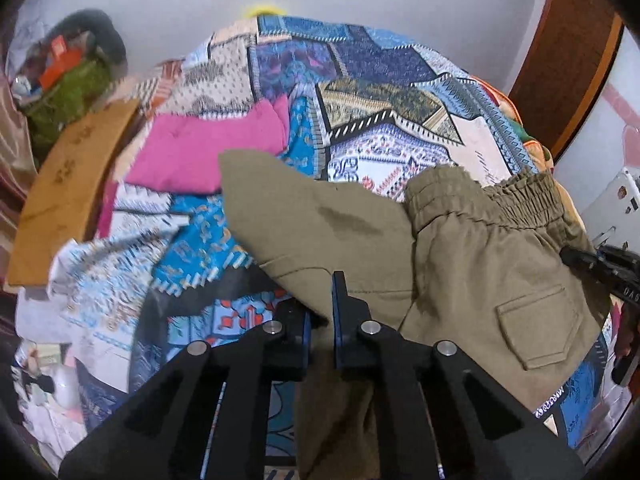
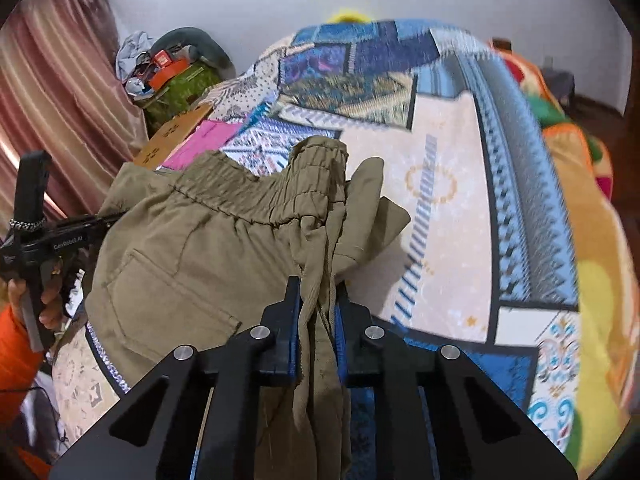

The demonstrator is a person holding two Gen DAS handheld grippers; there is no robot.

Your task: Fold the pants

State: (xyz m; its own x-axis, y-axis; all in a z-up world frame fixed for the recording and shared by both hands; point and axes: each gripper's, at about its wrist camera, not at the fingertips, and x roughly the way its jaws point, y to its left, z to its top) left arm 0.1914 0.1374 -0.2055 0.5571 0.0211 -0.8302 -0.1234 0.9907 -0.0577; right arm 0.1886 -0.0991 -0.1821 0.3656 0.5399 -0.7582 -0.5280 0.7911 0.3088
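Olive-khaki pants point(image 1: 472, 264) with an elastic waistband point(image 1: 516, 196) and a back patch pocket point(image 1: 536, 328) hang lifted above a patchwork bedspread point(image 1: 360, 92). My left gripper point(image 1: 320, 316) is shut on a fold of the pants, cloth hanging down between its fingers. My right gripper point(image 2: 318, 312) is shut on a bunched part of the pants point(image 2: 224, 240) below the waistband point(image 2: 280, 192). The right gripper also shows at the right edge of the left wrist view point(image 1: 592, 268). The left gripper shows at the left edge of the right wrist view point(image 2: 60, 236), held by a hand in an orange sleeve.
A pink cloth point(image 1: 200, 152) lies on the bed beyond the pants. A wooden headboard point(image 1: 68, 196) and a pile of clutter point(image 1: 68, 76) stand at the left, with a curtain point(image 2: 52, 92) behind. An orange blanket point(image 2: 580, 168) lies at the right. A wooden door point(image 1: 568, 60) stands far right.
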